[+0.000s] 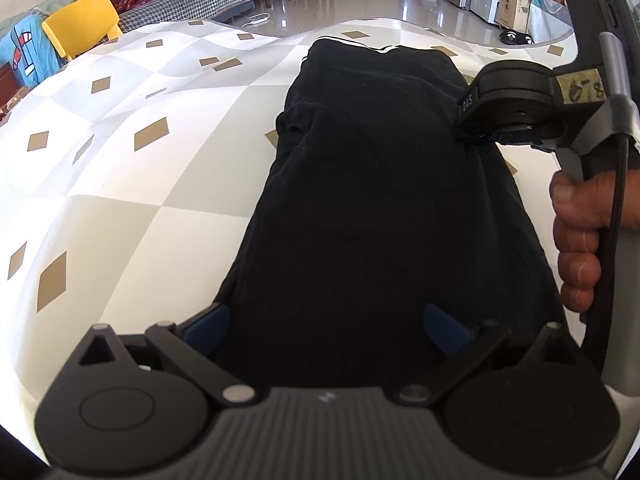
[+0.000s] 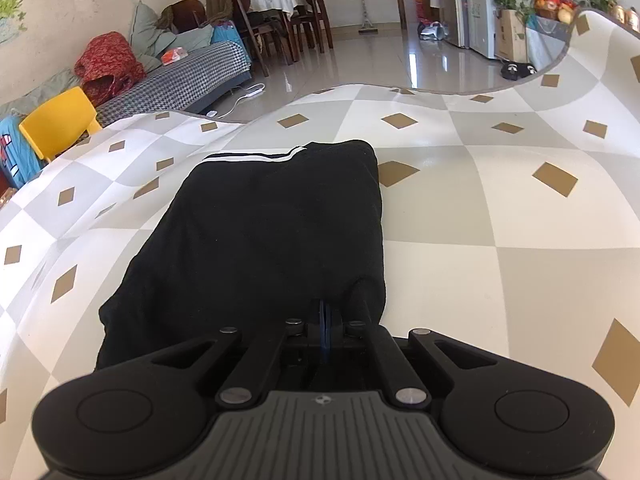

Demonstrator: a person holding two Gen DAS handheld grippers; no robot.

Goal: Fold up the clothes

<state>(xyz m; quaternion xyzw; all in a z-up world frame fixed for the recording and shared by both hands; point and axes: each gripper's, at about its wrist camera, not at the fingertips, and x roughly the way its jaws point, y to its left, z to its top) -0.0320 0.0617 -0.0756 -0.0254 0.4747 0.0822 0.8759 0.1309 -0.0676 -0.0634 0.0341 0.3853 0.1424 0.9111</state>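
One black garment [image 2: 260, 240] with a white-striped edge lay on one checked table cover [image 2: 500, 208]. Two handheld grippers were in view, the left gripper [image 1: 326, 322] and the right gripper [image 2: 325, 316], and one hand [image 1: 580, 240] gripped a handle. Beyond the table stood one yellow chair [image 2: 60, 124], one houndstooth-covered sofa [image 2: 180, 80] and one red bundle of cloth [image 2: 108, 64].

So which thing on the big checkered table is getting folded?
Find the white and grey checkered table with small brown diamonds. The black garment lies on it, long and already partly folded. It is the only dark thing there, with a thin white stripe at its far edge.
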